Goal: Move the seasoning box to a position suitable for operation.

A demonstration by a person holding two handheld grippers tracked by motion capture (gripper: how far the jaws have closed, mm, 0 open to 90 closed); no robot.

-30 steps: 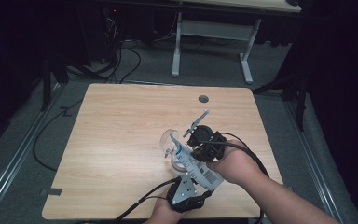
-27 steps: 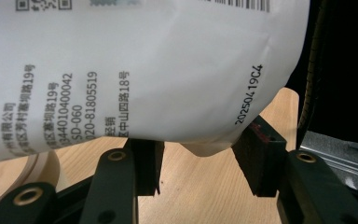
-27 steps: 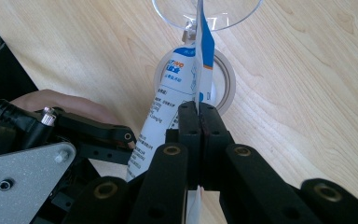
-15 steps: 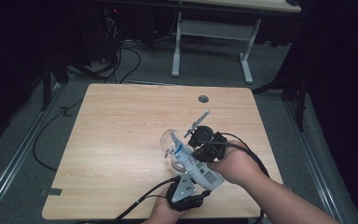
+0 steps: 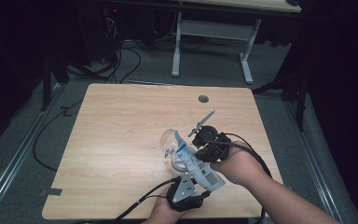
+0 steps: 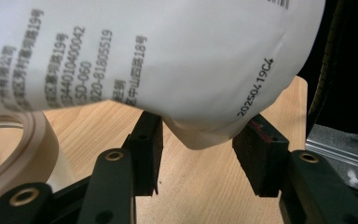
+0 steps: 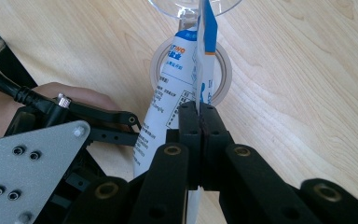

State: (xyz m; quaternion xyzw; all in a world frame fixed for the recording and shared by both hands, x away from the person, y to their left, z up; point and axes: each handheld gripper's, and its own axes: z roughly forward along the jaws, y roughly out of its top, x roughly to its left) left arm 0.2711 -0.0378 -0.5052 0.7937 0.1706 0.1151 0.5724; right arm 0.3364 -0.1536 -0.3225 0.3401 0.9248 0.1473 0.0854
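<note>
dark room, pale wooden table [image 5: 121, 140], and the white pouch [image 5: 200, 165] hangs tilted over a clear glass [image 5: 170, 140] beside a tape roll [image 7: 223, 74]. the right gripper [image 7: 199, 116] is clamped tight on the pouch edge. the left gripper [image 6: 200, 140] has just been opening its jaws, the pouch's bottom corner loose between them, so the right alone bears it for pouring. against a second ago, hands and pouch sit unchanged.

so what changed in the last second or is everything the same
Little has changed. The left gripper has just been opening its jaws, its pads now off the white pouch hanging between them. The right gripper stays clamped on the pouch's edge, and both hands, the clear cup and the tape roll kept still.
</note>
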